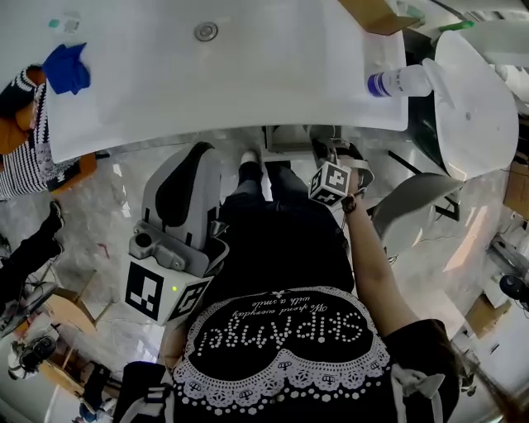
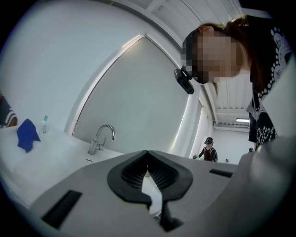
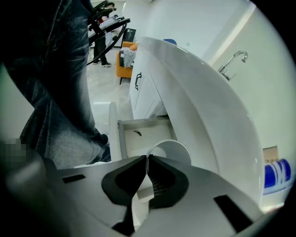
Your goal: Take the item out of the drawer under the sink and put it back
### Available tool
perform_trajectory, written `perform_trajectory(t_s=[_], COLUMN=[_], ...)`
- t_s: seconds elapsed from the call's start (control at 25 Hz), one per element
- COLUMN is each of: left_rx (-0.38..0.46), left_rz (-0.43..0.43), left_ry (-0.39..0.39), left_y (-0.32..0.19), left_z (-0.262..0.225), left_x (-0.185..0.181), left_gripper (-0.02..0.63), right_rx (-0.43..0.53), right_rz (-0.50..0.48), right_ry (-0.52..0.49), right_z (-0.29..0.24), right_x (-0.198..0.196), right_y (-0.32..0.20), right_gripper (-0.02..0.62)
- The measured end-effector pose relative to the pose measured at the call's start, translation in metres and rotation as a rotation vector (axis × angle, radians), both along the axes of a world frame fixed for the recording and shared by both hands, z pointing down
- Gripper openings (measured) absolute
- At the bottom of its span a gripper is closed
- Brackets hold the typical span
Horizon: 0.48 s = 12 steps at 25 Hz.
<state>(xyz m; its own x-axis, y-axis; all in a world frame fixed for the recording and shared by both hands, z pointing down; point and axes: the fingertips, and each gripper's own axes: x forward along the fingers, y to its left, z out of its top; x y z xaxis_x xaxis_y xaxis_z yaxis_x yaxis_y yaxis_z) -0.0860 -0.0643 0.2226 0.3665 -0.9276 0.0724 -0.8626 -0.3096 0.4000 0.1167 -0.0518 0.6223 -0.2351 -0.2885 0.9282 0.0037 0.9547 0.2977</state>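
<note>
Under the white sink counter (image 1: 223,74) a drawer (image 3: 138,134) stands pulled out, with a small dark thing lying on its pale floor. My right gripper (image 3: 147,158) is just above it, shut on the thin rim of a white round cup (image 3: 172,150). In the head view the right gripper (image 1: 328,157) reaches under the counter's front edge, and the cup is hidden there. My left gripper (image 1: 201,153) hangs at the left beside the person's legs. The left gripper (image 2: 148,153) points up toward the wall, shut with nothing in it.
On the counter lie a blue cloth (image 1: 66,68), a bottle with a blue cap (image 1: 397,83) and a cardboard box (image 1: 376,12). A chrome faucet (image 2: 99,139) stands at the basin. A white toilet (image 1: 475,99) is at the right. Another person (image 1: 21,124) stands at the left.
</note>
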Motion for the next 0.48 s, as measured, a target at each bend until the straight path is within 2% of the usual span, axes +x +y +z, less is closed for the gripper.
perform_trajectory(t_s=[0.48], left_rx=[0.031], left_rz=[0.062], left_ry=[-0.001], left_y=[0.01], left_z=[-0.01], left_x=[0.001], left_gripper=[0.005], right_rx=[0.001], right_rz=[0.351], right_ry=[-0.225], right_z=[-0.044], right_x=[-0.001], right_y=[0.003], right_gripper=[0.029])
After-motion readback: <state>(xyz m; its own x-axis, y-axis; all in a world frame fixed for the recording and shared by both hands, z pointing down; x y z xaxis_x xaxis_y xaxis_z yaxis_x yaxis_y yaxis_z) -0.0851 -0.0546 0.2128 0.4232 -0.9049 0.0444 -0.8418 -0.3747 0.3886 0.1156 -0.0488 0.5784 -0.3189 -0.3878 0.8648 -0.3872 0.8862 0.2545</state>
